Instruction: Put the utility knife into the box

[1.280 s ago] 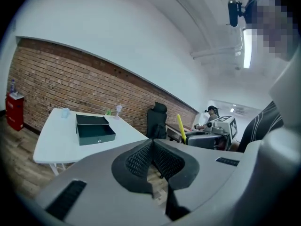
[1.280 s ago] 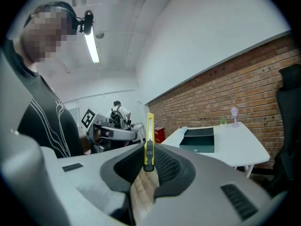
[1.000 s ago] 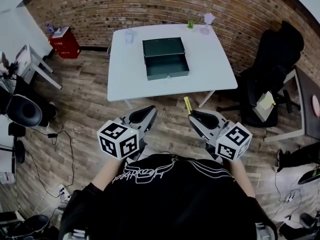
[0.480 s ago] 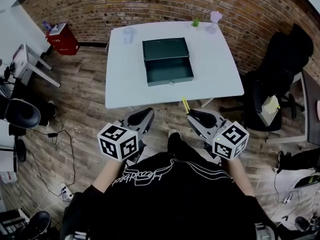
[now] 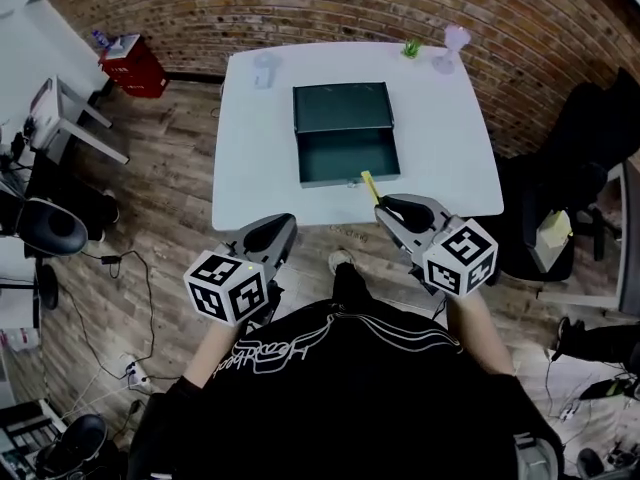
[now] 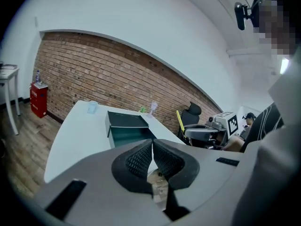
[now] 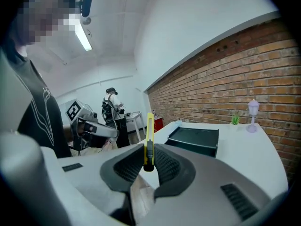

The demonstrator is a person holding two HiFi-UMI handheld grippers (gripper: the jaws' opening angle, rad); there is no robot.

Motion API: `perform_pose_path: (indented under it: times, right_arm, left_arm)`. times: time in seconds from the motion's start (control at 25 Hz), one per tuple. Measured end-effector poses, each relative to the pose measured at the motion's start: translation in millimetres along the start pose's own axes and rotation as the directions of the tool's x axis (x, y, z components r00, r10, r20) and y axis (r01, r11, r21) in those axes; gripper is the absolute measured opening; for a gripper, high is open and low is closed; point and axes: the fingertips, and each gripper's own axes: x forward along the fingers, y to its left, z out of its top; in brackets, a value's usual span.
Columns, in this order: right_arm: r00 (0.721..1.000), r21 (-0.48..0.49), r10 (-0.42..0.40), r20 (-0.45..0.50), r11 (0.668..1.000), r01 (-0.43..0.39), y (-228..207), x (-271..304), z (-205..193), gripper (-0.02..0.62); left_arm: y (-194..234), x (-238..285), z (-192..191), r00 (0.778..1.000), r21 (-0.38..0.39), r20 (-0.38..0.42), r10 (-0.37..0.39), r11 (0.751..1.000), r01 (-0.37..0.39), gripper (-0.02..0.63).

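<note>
A dark green metal box (image 5: 345, 133) lies open on the white table (image 5: 250, 158), lid flat toward the brick wall; the box (image 6: 128, 128) (image 7: 195, 139) shows in both gripper views. My right gripper (image 5: 382, 204) is shut on a slim yellow utility knife (image 5: 370, 186) (image 7: 149, 139), which sticks up and forward from the jaws, its tip over the table's near edge just short of the box front. My left gripper (image 5: 283, 223) hangs below the table's near edge, left of the box, jaws shut with nothing between them (image 6: 153, 155).
A clear cup (image 5: 264, 68) stands at the table's far left; a small plant (image 5: 411, 47) and a pale goblet (image 5: 451, 43) at the far right. A black office chair (image 5: 590, 148) is right of the table, a red cabinet (image 5: 135, 68) far left. Cables lie on the wooden floor.
Both grippers and the person have come closer to the table; the knife tip now reaches over the table's near edge. Both jaws stay as they were.
</note>
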Motion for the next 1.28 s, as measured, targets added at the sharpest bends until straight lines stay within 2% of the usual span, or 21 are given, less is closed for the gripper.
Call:
perform_pose_path:
  times: [0.28,0.64,0.96,1.28]
  right_arm:
    - [0.996,-0.028,0.049,-0.081,0.998,-0.051,-42.4,50.1,5.4,0.067]
    - [0.968,-0.159,0.064,-0.244,0.982,-0.105,-76.1,105.9,1.5,0.067]
    - [0.913,-0.215,0.082,-0.399,0.96,-0.18,-95.9,142.3,-25.7,0.067]
    - [0.826,-0.285,0.085,-0.558,0.915,-0.286,-100.8,176.6,-65.8,0.069]
  left_arm:
    - [28.6,25.9,20.3,0.999,-0.027,-0.008,0.044,0.999,-0.044,0.034]
    - [70.8,42.0,32.4,0.994,-0.085,-0.005,0.111,0.99,-0.111,0.034]
    - [107.3,53.9,32.5,0.985,-0.133,0.015,0.173,0.977,-0.169,0.034]
    - [130.6,61.3,24.0,0.973,-0.179,0.021,0.228,0.959,-0.22,0.034]
